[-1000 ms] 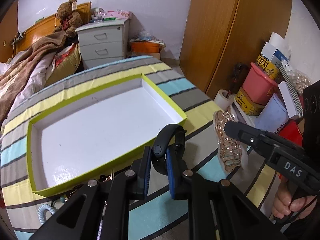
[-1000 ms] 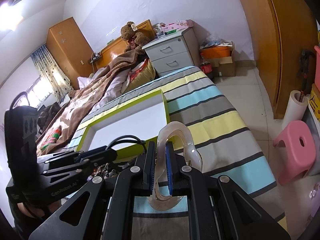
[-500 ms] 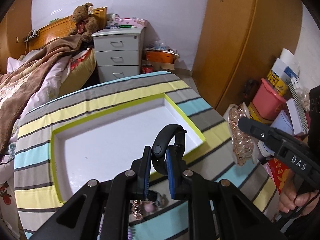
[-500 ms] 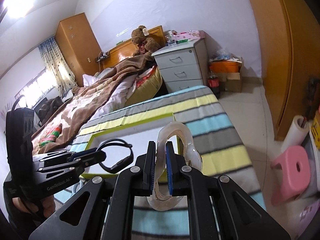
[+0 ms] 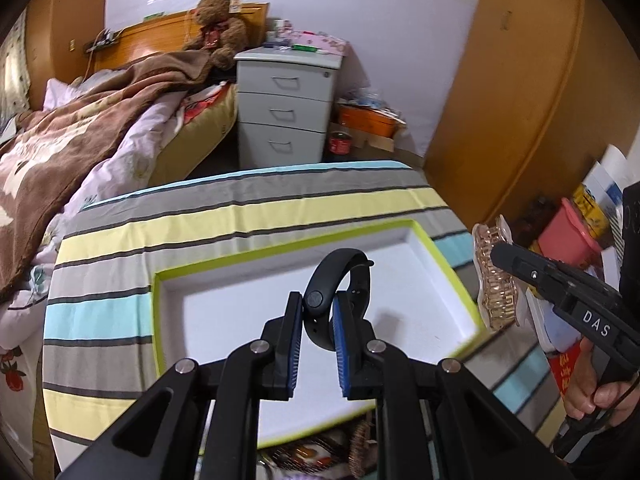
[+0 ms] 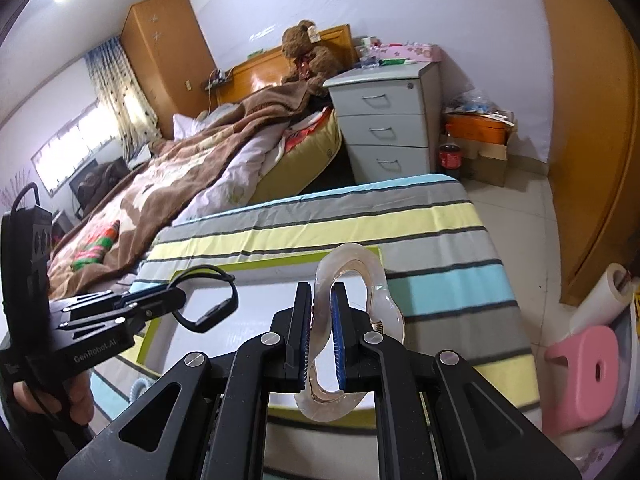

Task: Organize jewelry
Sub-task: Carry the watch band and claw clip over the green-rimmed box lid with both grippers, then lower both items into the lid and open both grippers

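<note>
My left gripper (image 5: 317,300) is shut on a black wristband (image 5: 340,276) and holds it in the air above the white tray with a green rim (image 5: 158,320). My right gripper (image 6: 321,292) is shut on a clear, rose-gold hair claw clip (image 6: 360,280), held above the tray's right end (image 6: 378,252). The clip also shows in the left wrist view (image 5: 494,280), and the wristband in the right wrist view (image 6: 208,300). A pile of other jewelry (image 5: 320,452) lies on the cloth in front of the tray, partly hidden by my left gripper.
The tray lies on a table under a striped cloth (image 5: 248,208). A bed (image 5: 80,132), a teddy bear (image 5: 218,20) and a grey drawer unit (image 5: 286,104) stand behind. A pink stool (image 6: 584,368) and a paper roll (image 6: 600,300) sit on the floor to the right.
Both grippers have risen with their items and tilted up, so more of the room and the tray's far side show. The wristband and the clip stay gripped.
</note>
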Available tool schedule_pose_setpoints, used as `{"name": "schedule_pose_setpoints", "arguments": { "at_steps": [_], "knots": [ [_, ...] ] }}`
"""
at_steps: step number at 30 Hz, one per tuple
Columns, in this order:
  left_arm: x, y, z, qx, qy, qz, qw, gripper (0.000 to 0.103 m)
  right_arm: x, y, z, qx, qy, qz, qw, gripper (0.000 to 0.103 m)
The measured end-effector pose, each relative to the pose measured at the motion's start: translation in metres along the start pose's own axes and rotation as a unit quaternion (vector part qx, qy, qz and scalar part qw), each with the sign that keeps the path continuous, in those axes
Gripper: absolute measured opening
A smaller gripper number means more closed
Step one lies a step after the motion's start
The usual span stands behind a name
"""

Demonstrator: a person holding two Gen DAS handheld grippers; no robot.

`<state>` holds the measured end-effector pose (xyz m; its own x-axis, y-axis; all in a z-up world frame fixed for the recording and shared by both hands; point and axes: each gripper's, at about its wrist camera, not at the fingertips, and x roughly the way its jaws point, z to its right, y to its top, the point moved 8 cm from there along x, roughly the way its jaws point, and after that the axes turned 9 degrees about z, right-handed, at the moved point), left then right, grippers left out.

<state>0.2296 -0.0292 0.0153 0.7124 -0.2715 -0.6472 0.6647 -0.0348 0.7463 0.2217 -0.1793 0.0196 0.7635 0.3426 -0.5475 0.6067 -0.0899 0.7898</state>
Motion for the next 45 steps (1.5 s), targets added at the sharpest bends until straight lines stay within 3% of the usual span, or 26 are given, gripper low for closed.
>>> {"name": "schedule_pose_setpoints", "arguments": {
  "at_steps": [12,23,45],
  "knots": [
    [0.033,-0.001,-0.044,-0.041,0.023,-0.018,0.9987,0.016,0.059,-0.008,-0.004,-0.039,-0.01,-0.064,0.997,0.01],
    [0.046,-0.013,-0.061,-0.057,0.038,-0.032,0.9971,0.016,0.086,-0.022,-0.003,-0.083,-0.041,-0.104,0.99,0.01],
    [0.053,-0.017,-0.073,-0.067,0.051,-0.045,0.9954,0.018,0.089,-0.023,-0.008,-0.105,-0.062,-0.099,0.988,0.014]
  ]
}}
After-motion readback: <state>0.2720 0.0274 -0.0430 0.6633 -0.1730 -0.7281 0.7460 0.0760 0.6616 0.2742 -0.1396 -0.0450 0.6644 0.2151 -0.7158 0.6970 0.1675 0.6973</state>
